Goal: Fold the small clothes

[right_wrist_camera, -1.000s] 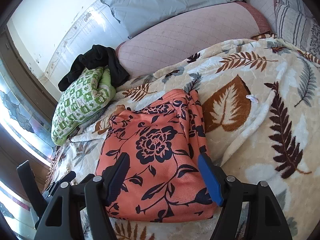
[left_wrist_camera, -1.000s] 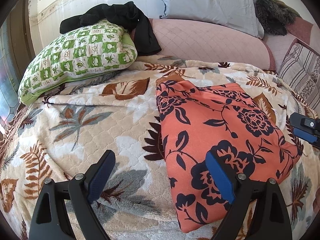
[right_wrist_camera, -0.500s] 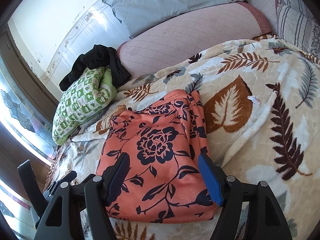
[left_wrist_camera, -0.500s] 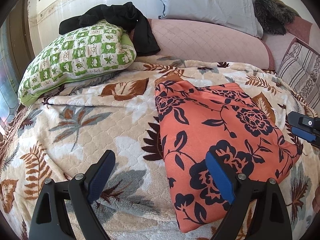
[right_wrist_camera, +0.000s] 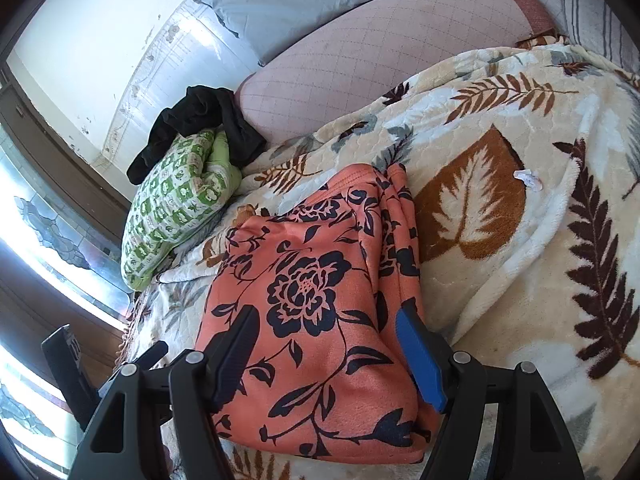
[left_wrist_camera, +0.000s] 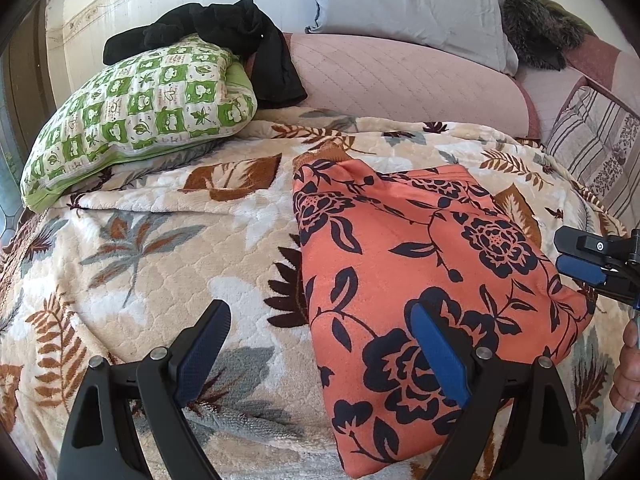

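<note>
An orange garment with a dark flower print [left_wrist_camera: 420,280] lies folded in a rough rectangle on the leaf-patterned blanket [left_wrist_camera: 160,248]. My left gripper [left_wrist_camera: 320,340] is open and empty, just in front of the garment's near left edge. My right gripper [right_wrist_camera: 328,344] is open and empty, low over the garment's near end [right_wrist_camera: 320,320]. The right gripper also shows at the right edge of the left wrist view [left_wrist_camera: 592,260].
A green checked pillow [left_wrist_camera: 136,120] with a black garment [left_wrist_camera: 224,36] on it lies at the back left. A pink quilted bolster [left_wrist_camera: 400,84] and a grey pillow [left_wrist_camera: 408,0] line the back. A striped cushion [left_wrist_camera: 596,152] is at the right.
Both grippers have drifted slightly; the garment sits a little lower and nearer in the right wrist view. Both stay open and nothing was grasped.
</note>
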`<state>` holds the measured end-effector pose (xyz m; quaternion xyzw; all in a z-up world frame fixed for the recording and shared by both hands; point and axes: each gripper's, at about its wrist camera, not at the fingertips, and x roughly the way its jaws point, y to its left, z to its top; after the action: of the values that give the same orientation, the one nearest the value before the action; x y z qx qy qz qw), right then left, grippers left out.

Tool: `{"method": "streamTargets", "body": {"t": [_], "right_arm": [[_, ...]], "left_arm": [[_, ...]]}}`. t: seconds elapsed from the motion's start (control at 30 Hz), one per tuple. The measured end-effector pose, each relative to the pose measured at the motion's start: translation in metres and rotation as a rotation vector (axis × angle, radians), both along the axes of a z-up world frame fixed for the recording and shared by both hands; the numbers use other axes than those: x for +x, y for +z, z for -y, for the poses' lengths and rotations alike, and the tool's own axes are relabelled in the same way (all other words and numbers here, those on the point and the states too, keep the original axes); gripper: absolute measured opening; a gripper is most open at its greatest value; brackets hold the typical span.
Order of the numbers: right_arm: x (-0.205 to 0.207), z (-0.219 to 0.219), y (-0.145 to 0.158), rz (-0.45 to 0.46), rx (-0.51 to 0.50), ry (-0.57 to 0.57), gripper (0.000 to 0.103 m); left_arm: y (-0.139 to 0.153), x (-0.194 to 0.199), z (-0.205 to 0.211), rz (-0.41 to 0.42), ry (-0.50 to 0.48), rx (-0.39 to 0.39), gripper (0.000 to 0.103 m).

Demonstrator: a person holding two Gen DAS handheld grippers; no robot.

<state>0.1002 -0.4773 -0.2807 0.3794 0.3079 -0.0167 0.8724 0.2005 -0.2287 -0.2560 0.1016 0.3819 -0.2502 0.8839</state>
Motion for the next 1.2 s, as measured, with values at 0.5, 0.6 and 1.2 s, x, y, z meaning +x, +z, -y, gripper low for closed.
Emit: {"method": "streamTargets", "body": {"t": [0.5, 0.6, 1.2], "right_arm": [[-0.005, 0.037, -0.023, 0.022, 0.169, -0.045, 0.074], [-0.003, 0.043, -0.032, 0.001, 0.193, -0.05, 0.074], [0.018, 0.019, -0.065, -0.043, 0.275, 0.061, 0.074]], "left_arm": [[-0.014, 0.025, 0.008, -0.226, -0.123, -0.109, 0.092], [-0.022, 0.027, 0.008, -0.259, -0.13, -0.109, 0.092], [-0.02, 0.011, 0.024, -0.203, -0.162, -0.058, 0.092]]}}
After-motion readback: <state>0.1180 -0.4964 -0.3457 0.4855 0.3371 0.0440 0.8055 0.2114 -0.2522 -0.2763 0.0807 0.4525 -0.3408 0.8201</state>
